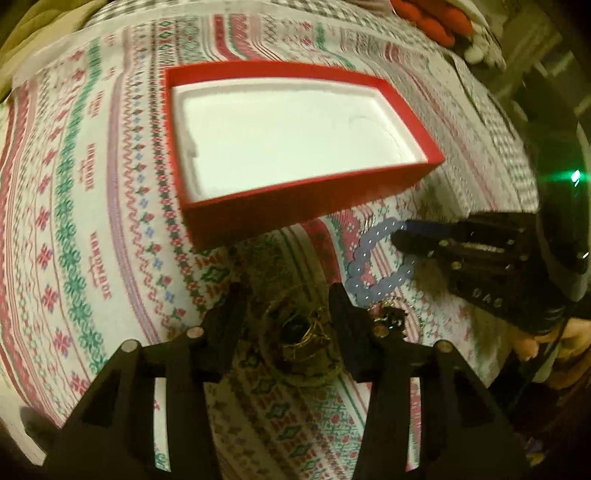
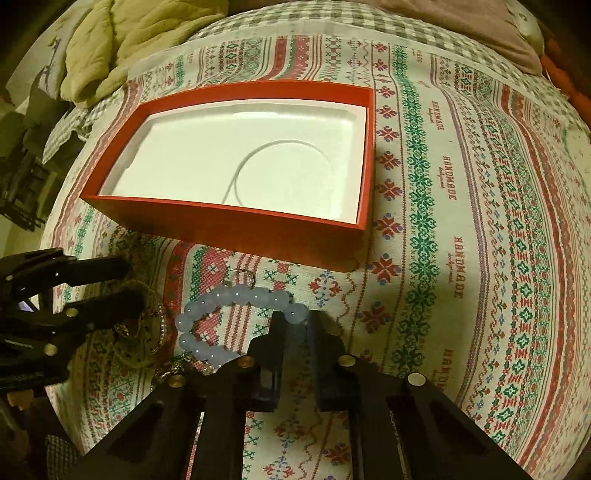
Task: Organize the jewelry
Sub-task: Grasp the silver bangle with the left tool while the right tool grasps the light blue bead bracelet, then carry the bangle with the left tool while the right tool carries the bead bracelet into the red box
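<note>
An open red box (image 1: 402,96) with a white foam lining lies on the patterned cloth; it also shows in the right wrist view (image 2: 236,227). My left gripper (image 1: 286,295) is open, its fingers on either side of a gold ornament with a dark stone (image 1: 295,328); in the right wrist view it (image 2: 125,280) sits at the left. A pale blue bead bracelet (image 1: 364,258) lies in front of the box. My right gripper (image 2: 295,317) is shut on one end of the bracelet (image 2: 221,295); in the left wrist view it (image 1: 400,230) sits at the right.
A small gold piece (image 1: 388,317) lies by the bracelet. The embroidered cloth (image 2: 461,221) covers a bed. A green quilt (image 2: 122,40) lies at the back left, and red items (image 1: 432,18) at the back right.
</note>
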### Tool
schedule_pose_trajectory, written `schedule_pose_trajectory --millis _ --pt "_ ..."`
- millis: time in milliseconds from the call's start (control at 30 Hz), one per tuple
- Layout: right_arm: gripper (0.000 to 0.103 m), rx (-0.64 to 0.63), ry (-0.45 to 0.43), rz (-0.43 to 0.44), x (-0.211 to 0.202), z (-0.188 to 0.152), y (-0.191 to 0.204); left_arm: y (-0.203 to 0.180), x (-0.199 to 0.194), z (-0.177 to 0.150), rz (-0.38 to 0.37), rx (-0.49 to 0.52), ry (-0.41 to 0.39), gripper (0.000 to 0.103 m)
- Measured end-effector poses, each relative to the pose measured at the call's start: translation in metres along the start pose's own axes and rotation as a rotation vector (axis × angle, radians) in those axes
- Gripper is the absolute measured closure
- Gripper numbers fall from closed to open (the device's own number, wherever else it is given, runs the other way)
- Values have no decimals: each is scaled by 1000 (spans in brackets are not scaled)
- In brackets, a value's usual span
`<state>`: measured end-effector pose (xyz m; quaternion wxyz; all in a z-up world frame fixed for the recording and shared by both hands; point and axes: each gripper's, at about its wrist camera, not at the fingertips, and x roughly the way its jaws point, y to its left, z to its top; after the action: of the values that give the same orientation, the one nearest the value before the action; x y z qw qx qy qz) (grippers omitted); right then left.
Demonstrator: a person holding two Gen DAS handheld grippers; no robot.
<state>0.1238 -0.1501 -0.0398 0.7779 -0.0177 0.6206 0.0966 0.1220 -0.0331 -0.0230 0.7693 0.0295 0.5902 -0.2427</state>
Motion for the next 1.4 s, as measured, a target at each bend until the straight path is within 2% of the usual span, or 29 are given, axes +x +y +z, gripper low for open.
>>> schedule_pose_trajectory --millis 100,167,267,433,533,1033,1400 --pt "91 3 -2 5 -1 -1 0 -5 2 -3 45 36 5 63" --pt "91 6 -1 12 -4 -4 -4 -9 3 -3 64 40 6 76" --pt "91 9 -1 17 -12 -11 -12 -13 5 -3 73 37 2 83" --pt "91 17 -13 36 -19 -16 -12 -13 -2 -12 69 12 -17 89" --pt "91 17 -38 43 -28 -19 -14 -9 -10 -16 61 0 -33 98" --pt "91 23 -159 93 -77 -30 -15 2 -64 -25 2 -41 -176 98" --pt "91 33 -247 126 -110 -23 -9 -23 -89 -15 -16 -29 -274 98"
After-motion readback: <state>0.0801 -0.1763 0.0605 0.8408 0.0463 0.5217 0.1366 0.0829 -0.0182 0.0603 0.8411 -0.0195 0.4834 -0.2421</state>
